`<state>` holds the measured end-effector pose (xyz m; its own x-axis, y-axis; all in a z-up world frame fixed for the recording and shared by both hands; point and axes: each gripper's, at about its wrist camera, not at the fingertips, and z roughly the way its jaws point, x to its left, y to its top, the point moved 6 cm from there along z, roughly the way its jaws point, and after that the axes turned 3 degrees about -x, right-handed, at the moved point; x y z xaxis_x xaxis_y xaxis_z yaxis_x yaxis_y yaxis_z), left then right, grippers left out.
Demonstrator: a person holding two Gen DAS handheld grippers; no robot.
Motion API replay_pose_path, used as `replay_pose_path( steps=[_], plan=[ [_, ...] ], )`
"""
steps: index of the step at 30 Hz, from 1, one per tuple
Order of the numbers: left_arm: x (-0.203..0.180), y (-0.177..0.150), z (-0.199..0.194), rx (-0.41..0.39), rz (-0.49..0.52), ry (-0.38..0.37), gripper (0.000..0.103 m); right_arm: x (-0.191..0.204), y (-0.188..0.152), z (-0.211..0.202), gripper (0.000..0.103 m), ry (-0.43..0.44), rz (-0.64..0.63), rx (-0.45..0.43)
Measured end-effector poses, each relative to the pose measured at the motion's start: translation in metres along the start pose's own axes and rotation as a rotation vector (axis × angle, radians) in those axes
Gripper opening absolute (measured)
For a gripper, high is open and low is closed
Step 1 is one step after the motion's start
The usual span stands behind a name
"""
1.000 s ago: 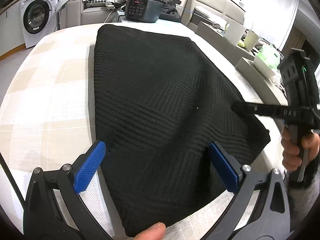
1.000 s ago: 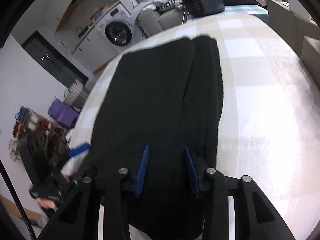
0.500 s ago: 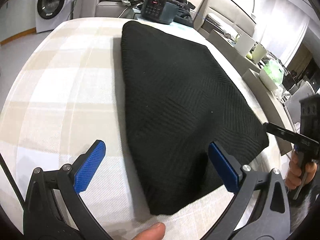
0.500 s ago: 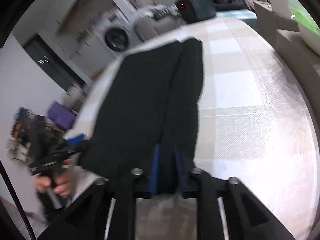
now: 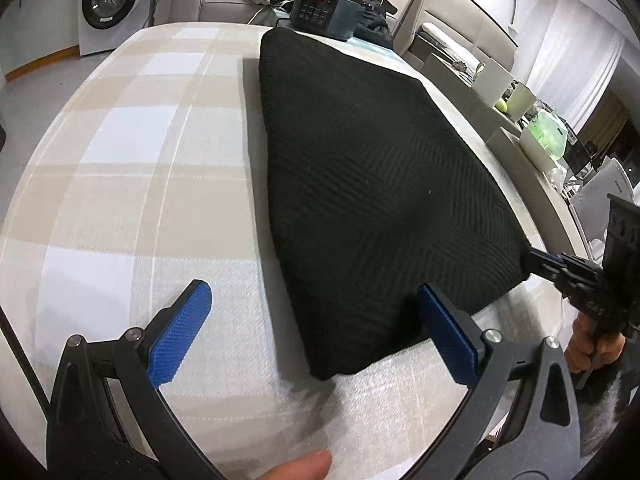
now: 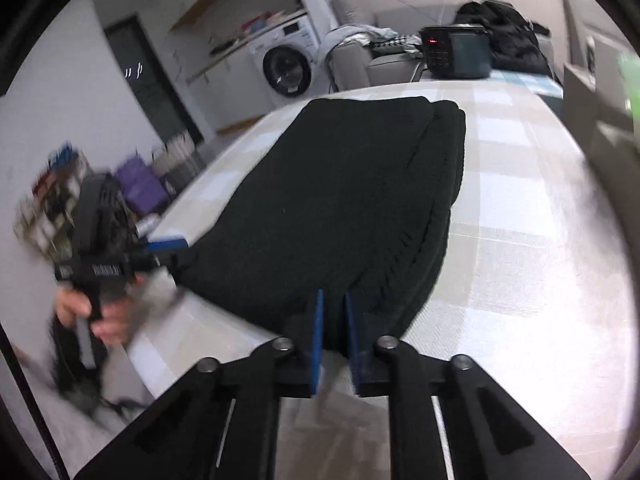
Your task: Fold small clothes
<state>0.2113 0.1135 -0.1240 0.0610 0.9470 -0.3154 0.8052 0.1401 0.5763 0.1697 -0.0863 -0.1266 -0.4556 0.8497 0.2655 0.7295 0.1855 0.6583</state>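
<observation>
Right hand-held gripper (image 6: 333, 312) has just been closing and now pinches the near corner of a folded black knitted garment (image 6: 340, 200), its blue pads (image 6: 317, 336) almost together with the fabric between them. Left hand-held gripper (image 5: 316, 320) stands wide apart, gripping nothing, its right pad (image 5: 448, 336) over the garment's near edge. The garment lies flat on a table with a beige-and-white checked cloth (image 5: 140, 160). A dark appliance (image 5: 324, 10) at the far end shows red digits too small to read. White lettering on the left gripper's body, seen from the right wrist, is blurred. A washing machine (image 5: 108, 4) stands behind.
</observation>
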Motion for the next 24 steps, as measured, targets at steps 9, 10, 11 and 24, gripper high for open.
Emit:
replay_pose_path(
  steps=[9,10,11,24],
  plan=[
    [-0.004,-0.005,-0.003,0.016,-0.019,-0.075,0.061,-0.061,0.000,-0.046,0.056,0.017,0.200,-0.098],
    [-0.006,-0.006,-0.001,0.022,-0.019,-0.086,0.051,-0.074,-0.005,-0.045,0.056,0.013,0.240,-0.078],
    [-0.007,-0.006,0.000,0.019,-0.017,-0.087,0.045,-0.081,-0.008,-0.042,0.056,0.013,0.267,-0.063],
    [-0.010,0.045,0.031,-0.033,0.033,0.005,0.022,-0.156,-0.016,-0.049,0.028,-0.030,0.298,-0.041]
  ],
)
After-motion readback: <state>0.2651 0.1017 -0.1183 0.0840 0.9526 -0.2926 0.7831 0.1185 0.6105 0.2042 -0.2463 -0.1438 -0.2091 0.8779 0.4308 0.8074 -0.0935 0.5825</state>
